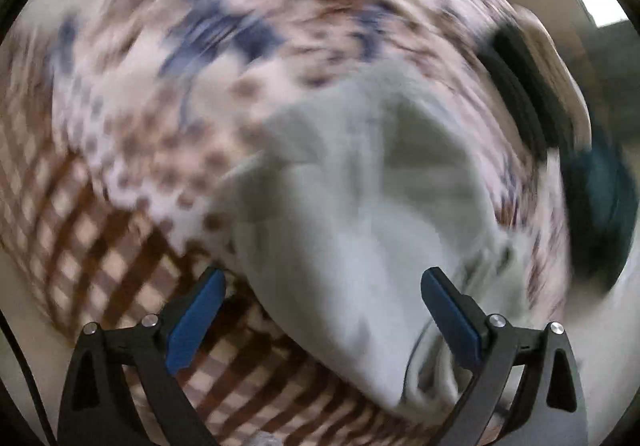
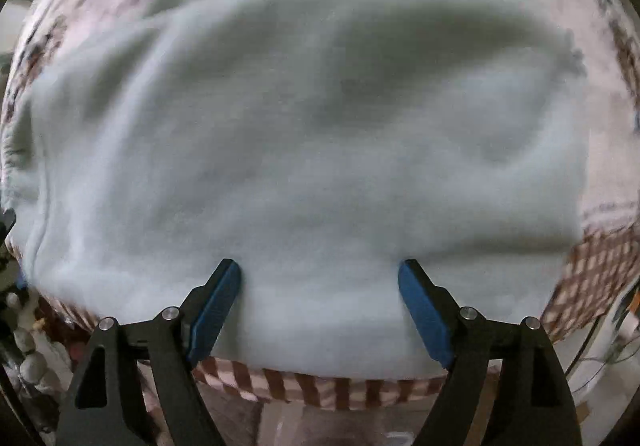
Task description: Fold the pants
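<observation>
Over a patterned cloth [image 1: 132, 149] with brown checks and blue blotches, the left gripper [image 1: 322, 286] points steeply down, jaws spread wide and holding nothing. A narrow end of the pale grey pants [image 1: 360, 197] lies beneath it, nearer the right-hand finger [image 1: 450, 316]; this view is badly blurred. Further right, the right gripper [image 2: 320, 286] also stands wide open and empty, above a broad bunched spread of the pants [image 2: 304, 117] that reaches close to the cloth's [image 2: 596, 262] near edge.
</observation>
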Action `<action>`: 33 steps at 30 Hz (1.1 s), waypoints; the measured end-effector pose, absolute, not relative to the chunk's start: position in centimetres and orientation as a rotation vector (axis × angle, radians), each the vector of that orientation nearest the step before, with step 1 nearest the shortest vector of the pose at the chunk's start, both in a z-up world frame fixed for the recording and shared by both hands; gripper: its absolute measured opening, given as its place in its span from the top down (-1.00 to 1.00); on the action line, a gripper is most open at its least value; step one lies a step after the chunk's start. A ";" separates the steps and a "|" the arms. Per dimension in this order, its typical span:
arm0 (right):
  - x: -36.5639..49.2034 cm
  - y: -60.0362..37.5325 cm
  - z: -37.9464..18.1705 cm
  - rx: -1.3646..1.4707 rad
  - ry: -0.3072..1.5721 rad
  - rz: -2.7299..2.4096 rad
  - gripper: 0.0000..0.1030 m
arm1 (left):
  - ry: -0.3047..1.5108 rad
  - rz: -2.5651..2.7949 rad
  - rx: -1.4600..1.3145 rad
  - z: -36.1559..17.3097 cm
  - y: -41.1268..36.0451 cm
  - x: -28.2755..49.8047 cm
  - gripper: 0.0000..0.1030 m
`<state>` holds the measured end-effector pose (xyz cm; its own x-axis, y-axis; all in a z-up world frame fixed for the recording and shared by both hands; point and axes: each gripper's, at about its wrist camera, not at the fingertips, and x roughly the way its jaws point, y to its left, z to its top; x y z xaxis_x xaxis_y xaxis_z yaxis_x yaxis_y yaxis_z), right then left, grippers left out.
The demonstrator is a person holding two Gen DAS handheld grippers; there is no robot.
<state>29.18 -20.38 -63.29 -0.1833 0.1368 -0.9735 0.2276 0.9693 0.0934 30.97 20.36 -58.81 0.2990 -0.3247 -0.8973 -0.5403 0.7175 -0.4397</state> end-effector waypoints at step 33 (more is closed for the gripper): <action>29.9 -31.3 -55.5 0.628 1.613 -0.066 -0.69 | 1.053 -0.453 -0.334 -43.7 -1.4 31.4 0.57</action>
<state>29.90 -31.32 -55.49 -0.0085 0.3545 -0.9350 0.4291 0.8459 0.3168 31.45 -1.41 -43.70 0.4179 -0.5086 -0.7528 0.1967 0.8596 -0.4716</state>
